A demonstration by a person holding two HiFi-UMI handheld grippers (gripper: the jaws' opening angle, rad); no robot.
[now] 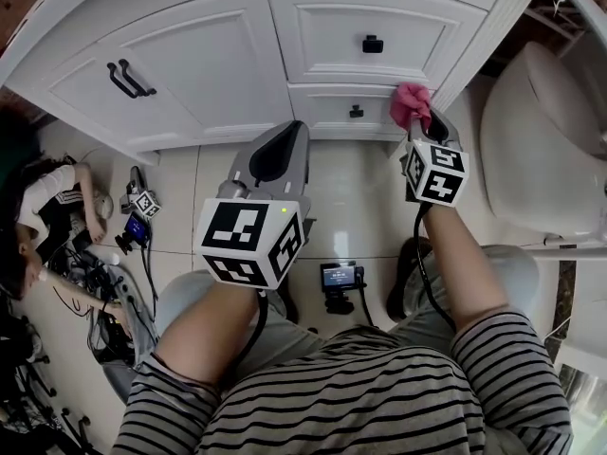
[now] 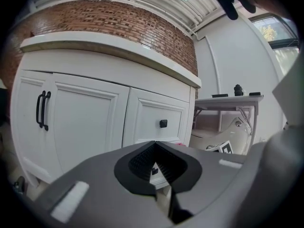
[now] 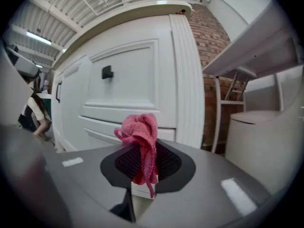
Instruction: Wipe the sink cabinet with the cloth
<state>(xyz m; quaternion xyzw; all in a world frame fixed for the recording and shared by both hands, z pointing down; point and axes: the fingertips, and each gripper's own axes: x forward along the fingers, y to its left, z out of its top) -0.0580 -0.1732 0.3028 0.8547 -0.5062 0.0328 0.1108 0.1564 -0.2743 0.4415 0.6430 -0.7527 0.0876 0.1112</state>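
Observation:
The white sink cabinet (image 1: 218,60) fills the top of the head view, with two doors at the left and two drawers with black knobs at the right. A pink cloth (image 1: 411,105) is bunched in my right gripper (image 1: 423,129), which is shut on it close to the lower drawer's right end, by the corner post. The right gripper view shows the pink cloth (image 3: 140,141) sticking up from the closed jaws in front of the drawers. My left gripper (image 1: 277,150) hangs shut and empty over the floor tiles, apart from the cabinet (image 2: 90,113).
A white toilet (image 1: 545,145) stands right of the cabinet. On the floor lie a small camera device (image 1: 340,277) between my knees, another gripper with a marker (image 1: 142,203) and a tangle of cables at the left. A person (image 1: 43,216) crouches at the far left.

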